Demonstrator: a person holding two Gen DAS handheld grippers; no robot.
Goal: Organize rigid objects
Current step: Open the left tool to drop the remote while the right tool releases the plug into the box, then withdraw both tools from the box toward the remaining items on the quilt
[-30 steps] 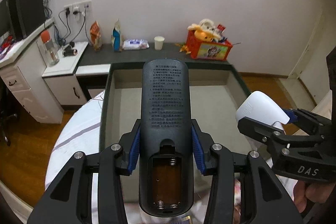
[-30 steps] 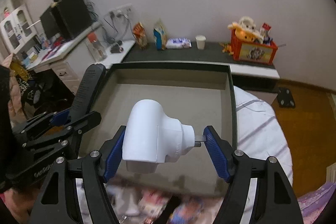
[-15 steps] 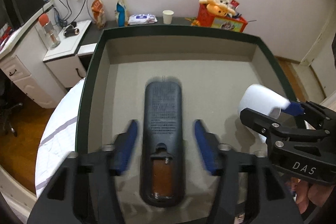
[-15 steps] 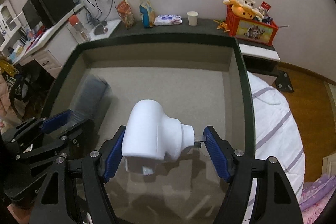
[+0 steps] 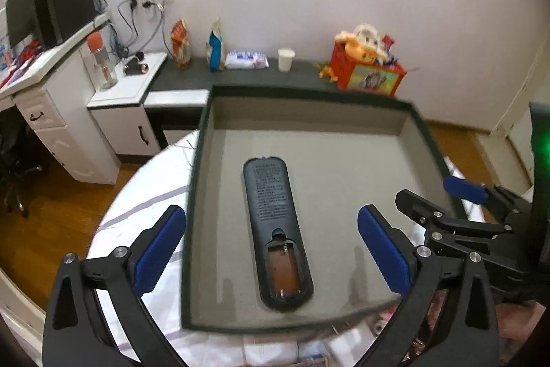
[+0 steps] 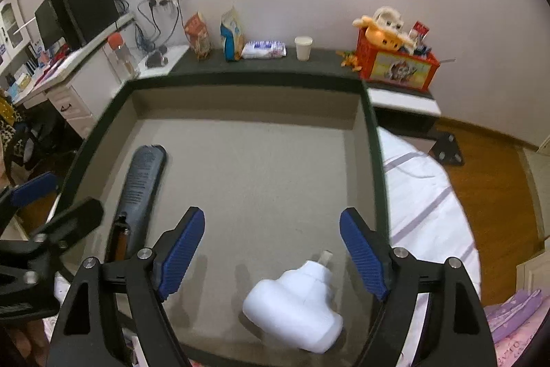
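Black and face-down, its battery bay uncovered, the remote point(image 5: 276, 231) lies in the tray's point(image 6: 373, 140) left half; the white plug point(image 6: 295, 301) rests near-right. Both placements look done. The left gripper point(image 5: 271, 250) and right gripper point(image 6: 271, 250) have jaws wide, holding nothing. Next likely calls for fetching another item outside the tray.

We record a matt black plastic remote point(image 5: 275, 222) with moulded text, a smooth glossy white plastic adapter point(image 6: 295, 312), a felt-like grey tray lining point(image 6: 261, 167), ribbed blue rubbery fingers point(image 6: 361, 255) and glossy wooden floor point(image 5: 51, 222).
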